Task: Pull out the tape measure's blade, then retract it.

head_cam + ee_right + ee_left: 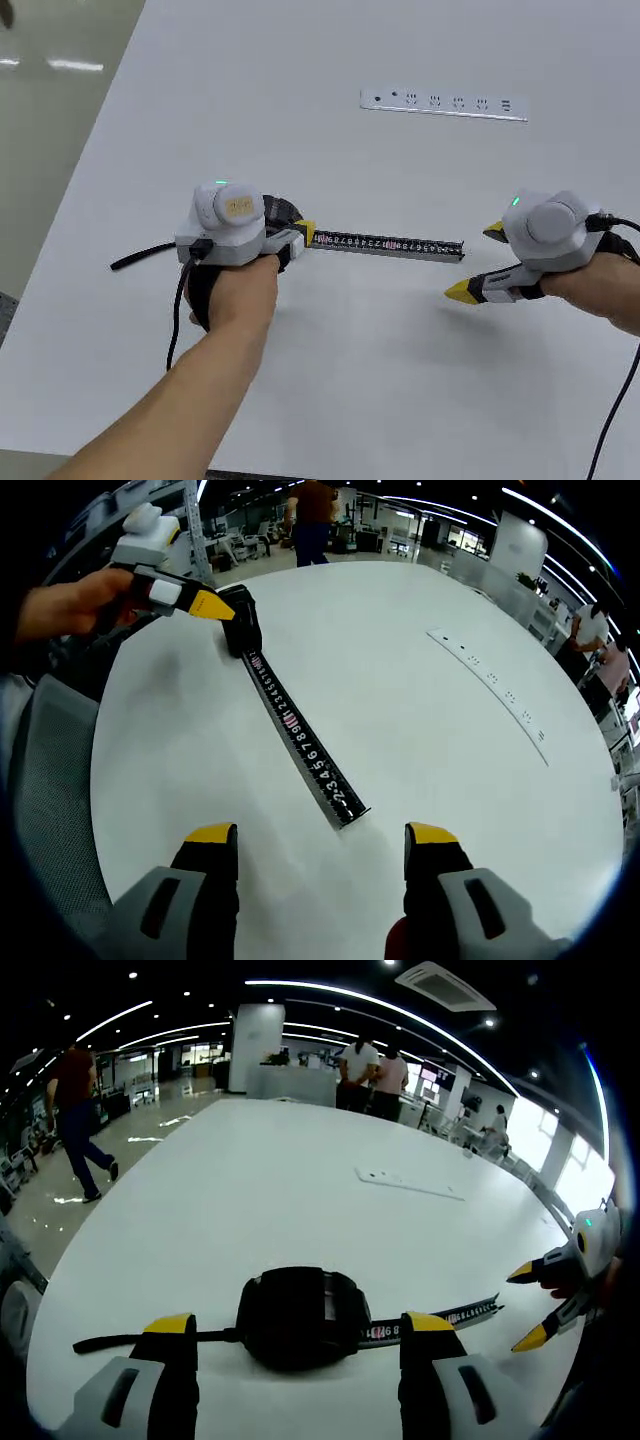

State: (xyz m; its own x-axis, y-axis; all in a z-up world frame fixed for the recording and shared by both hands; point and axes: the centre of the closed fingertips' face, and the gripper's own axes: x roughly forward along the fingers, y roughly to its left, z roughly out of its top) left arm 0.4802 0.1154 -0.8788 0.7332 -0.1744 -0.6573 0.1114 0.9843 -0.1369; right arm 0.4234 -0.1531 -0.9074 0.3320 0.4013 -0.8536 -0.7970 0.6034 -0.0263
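Jaws of the left gripper are spread around the round black tape-measure case, likely to brace it, while the right gripper is held released just short of the extended dark blade.

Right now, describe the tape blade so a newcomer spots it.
On the white table, start at the left gripper. The blade runs from the black case there toward the right gripper: dark and numbered, unlike the white power strip.

Matt black plastic tape measure case; smooth matt white table
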